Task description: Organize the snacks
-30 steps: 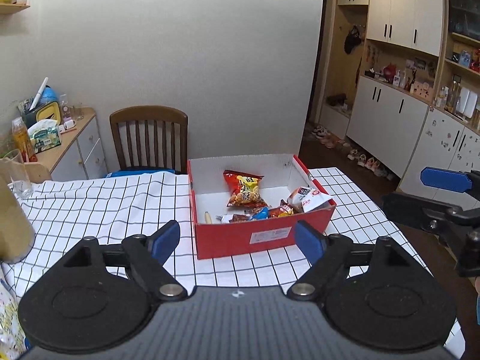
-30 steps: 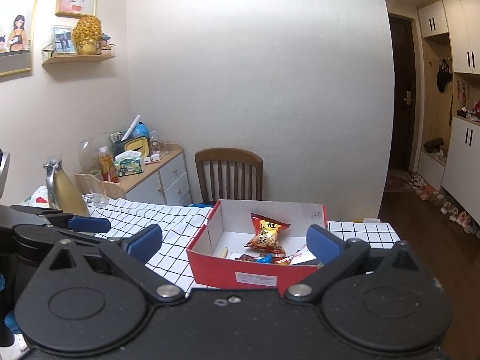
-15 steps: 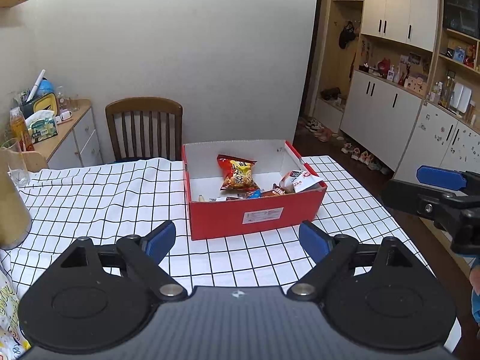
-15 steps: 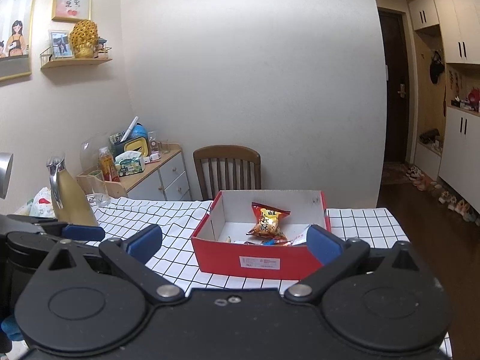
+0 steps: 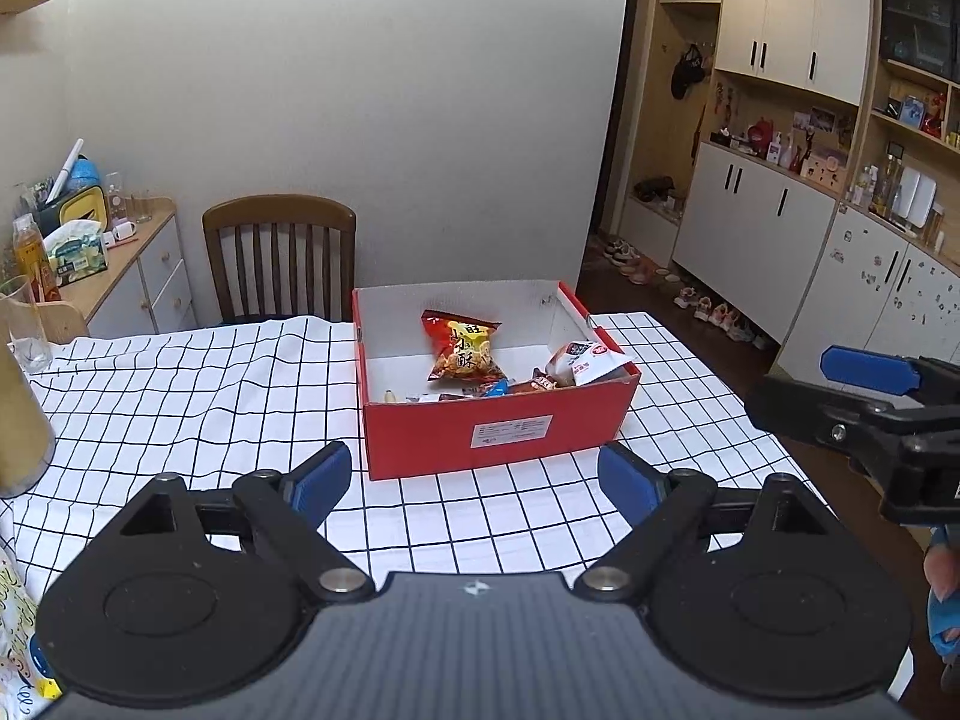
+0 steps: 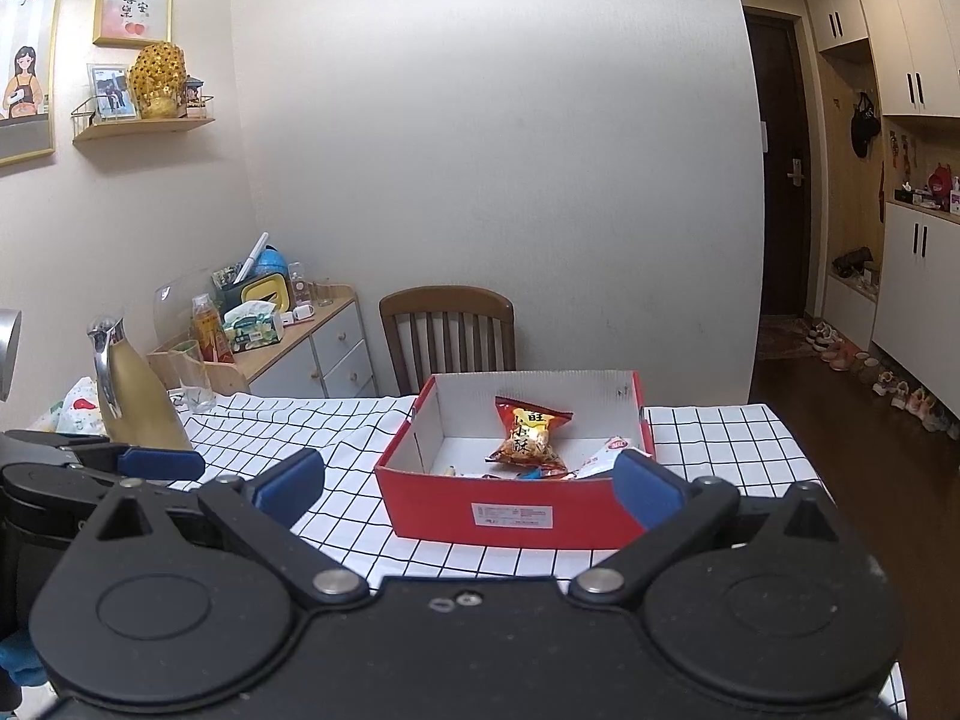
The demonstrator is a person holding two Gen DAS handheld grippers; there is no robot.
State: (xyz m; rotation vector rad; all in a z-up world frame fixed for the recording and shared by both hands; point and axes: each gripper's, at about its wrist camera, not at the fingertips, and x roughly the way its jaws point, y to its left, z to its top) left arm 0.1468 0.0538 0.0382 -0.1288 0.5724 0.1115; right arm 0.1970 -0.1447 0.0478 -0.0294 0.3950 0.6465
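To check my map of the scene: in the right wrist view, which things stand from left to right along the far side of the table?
Gold jug → drinking glass → wooden chair → red box holding the snack bag.

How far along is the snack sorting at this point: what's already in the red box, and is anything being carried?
Done: several snacks, including a red-orange chip bag and a white packet, already lie in the red box on the checked tablecloth. In hand: nothing; the left tool and right tool are both open and empty. Left: no loose snacks clearly show on the cloth.
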